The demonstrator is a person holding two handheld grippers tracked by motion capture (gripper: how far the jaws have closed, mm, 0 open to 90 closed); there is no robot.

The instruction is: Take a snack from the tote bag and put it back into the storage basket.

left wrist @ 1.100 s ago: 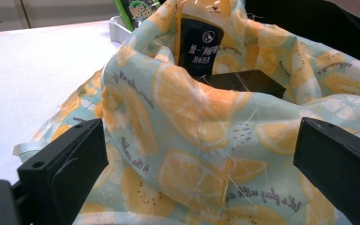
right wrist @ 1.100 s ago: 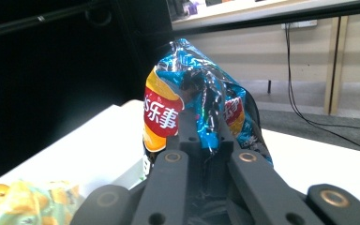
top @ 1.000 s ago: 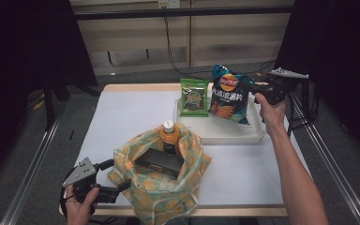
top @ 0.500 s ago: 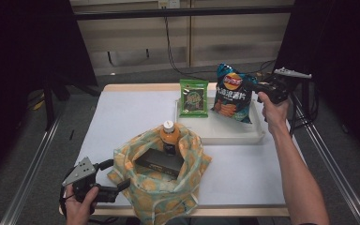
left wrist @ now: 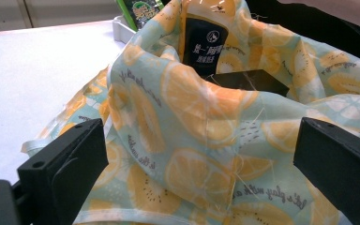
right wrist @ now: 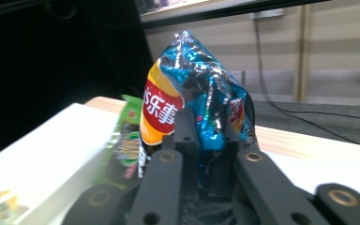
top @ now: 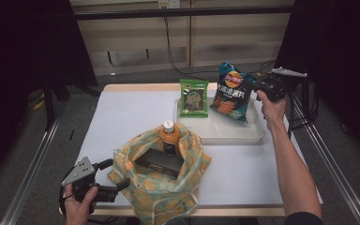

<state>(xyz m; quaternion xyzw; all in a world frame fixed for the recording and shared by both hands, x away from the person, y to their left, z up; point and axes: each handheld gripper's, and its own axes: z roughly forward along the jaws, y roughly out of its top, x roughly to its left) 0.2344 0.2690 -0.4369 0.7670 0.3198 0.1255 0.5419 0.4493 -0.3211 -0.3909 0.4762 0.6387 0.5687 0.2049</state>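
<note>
Chip bag pinched in the right claw, above the tray.

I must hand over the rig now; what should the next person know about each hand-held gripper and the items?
Right hand-held gripper: shut on the blue chips bag, held above the white tray.
Left hand-held gripper: open, jaws on either side of the fruit-print bag edge.
In the bag: orange-capped bottle, black box.
Green snack packet stands in the tray.
Likely left: chips, then the green packet, into the bag.
</note>
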